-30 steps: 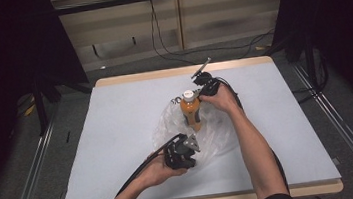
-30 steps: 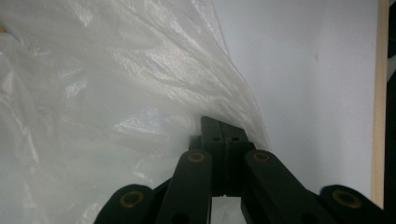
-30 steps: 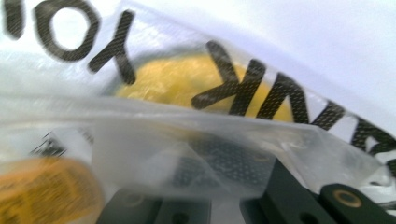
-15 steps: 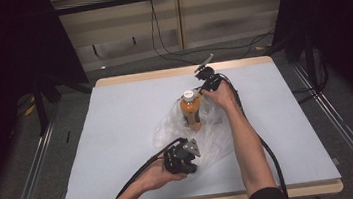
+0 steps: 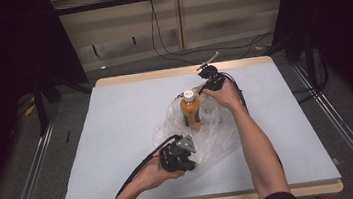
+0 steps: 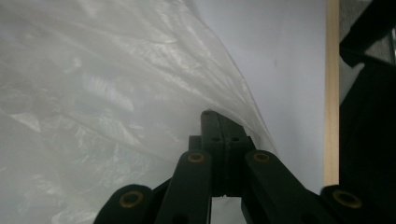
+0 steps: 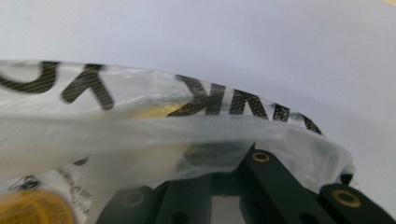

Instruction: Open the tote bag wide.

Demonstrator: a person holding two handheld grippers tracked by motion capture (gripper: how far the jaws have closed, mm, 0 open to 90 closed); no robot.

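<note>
Seemingly bagging: left gripper [image 5: 187, 154] fingers clamp the plastic bag [image 5: 219, 140] nearside of the bottle [image 5: 191, 110]; right gripper [image 5: 206, 84] pinches its far rim. Next, lift evenly.

Left gripper [image 5: 187, 154], held in the left hand [image 5: 155, 175] on the near side of the bottle [image 5: 191, 110], has its 2 jaws pressed together. Right gripper [image 5: 207, 87], right forearm outstretched, sits just beyond the bottle; jaw state hidden.
</note>
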